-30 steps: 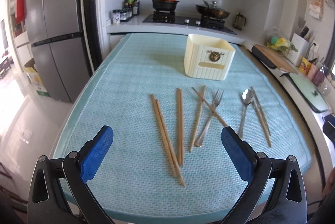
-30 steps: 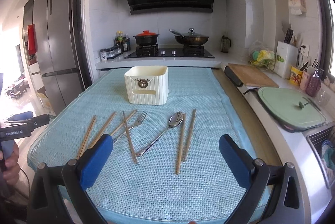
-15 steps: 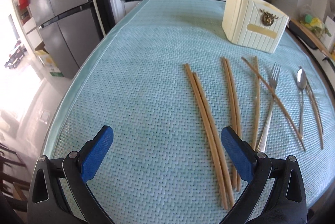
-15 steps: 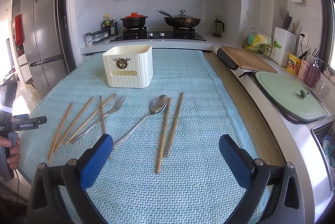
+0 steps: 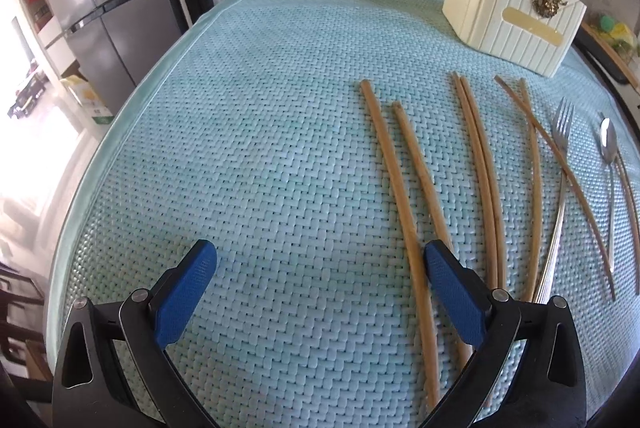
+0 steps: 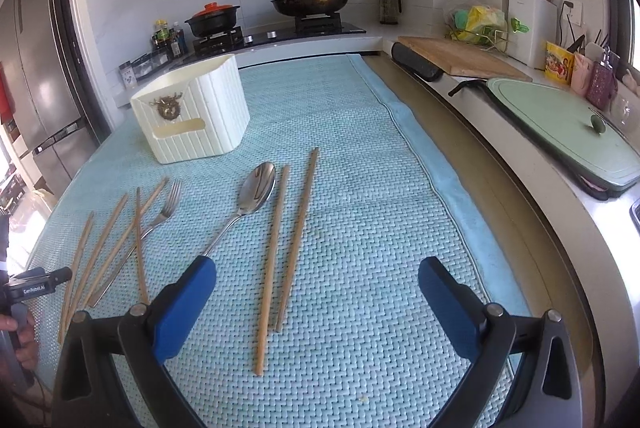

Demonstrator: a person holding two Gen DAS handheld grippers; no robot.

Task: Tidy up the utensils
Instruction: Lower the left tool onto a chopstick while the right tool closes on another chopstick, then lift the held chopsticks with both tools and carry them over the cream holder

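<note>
1. Left wrist view: the left tongs [image 5: 320, 288] are spread wide and holding nothing, low over the teal mat [image 5: 248, 155] on the tabletop. The right-hand pad sits right over the nearest pair of wooden chopsticks [image 5: 404, 195], so my guess is those get picked first. More chopsticks lie to the right, one crossing over the fork [image 5: 558, 187], with the spoon [image 5: 608, 143] past that. The cream utensil holder [image 5: 516, 19] stands at the far side of the mat, well apart from everything.

2. Right wrist view: the right tongs [image 6: 316, 292] are also wide and empty, hovering above a pair of chopsticks [image 6: 286, 244] lying just beside the spoon [image 6: 256, 187]. The fork [image 6: 160, 218] and remaining chopsticks are spread out to the left. I can't see inside the utensil holder [image 6: 196, 115], but nothing sticks out of the top.

3. Progress: basically zero so far. Every utensil I can see is on the mat, so all of it is left to sort.
</note>
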